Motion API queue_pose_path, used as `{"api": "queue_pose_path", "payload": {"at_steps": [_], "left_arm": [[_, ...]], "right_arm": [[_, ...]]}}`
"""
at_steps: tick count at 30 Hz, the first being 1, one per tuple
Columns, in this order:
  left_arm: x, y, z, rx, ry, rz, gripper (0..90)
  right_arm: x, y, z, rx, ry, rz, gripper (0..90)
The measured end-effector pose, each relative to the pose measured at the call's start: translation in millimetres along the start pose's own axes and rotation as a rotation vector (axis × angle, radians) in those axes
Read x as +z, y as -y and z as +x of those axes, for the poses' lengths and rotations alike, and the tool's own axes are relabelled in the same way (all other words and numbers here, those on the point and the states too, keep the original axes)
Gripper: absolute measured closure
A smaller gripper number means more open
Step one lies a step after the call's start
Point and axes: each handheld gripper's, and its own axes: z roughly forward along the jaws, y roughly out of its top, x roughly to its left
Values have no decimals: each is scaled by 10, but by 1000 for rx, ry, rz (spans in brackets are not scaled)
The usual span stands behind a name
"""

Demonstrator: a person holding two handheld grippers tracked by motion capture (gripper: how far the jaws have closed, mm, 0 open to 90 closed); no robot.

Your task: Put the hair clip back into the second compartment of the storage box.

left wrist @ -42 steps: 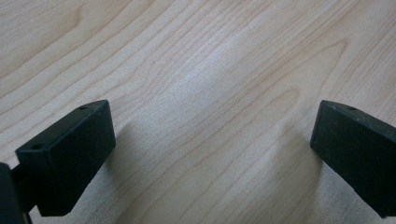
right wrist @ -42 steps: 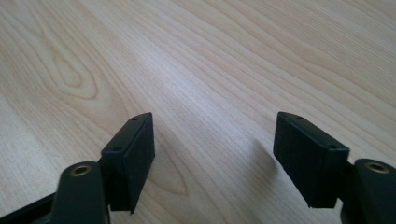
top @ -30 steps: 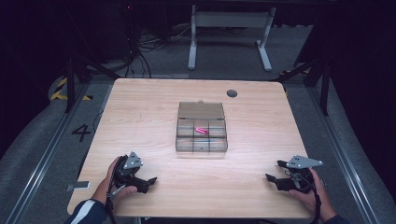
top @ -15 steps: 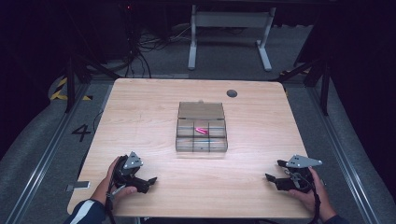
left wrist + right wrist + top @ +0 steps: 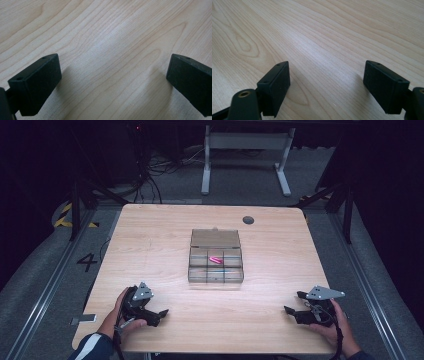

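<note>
High view: both my claws rest on the wooden table point(image 5: 150, 245) at its near edge, my left claw point(image 5: 161, 314) and right claw point(image 5: 291, 310) well apart, each released with jaws spread wide and nothing between them. Ahead of both claws and between them, well out of reach, sits a clear compartment box point(image 5: 215, 262) with its lid up, holding a small pink thing point(image 5: 216, 260) in a middle cell.
</note>
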Motion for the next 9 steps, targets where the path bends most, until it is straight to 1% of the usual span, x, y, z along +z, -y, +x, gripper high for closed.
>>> {"api": "queue_pose_path", "payload": {"at_steps": [1,9], "left_arm": [[-1,-2,4,5,0,1,4],[3,-6,5,3,0,1,3]], "right_arm": [[0,0,0,0,0,0,221],[2,-1,-2,1,1,0,217]]}}
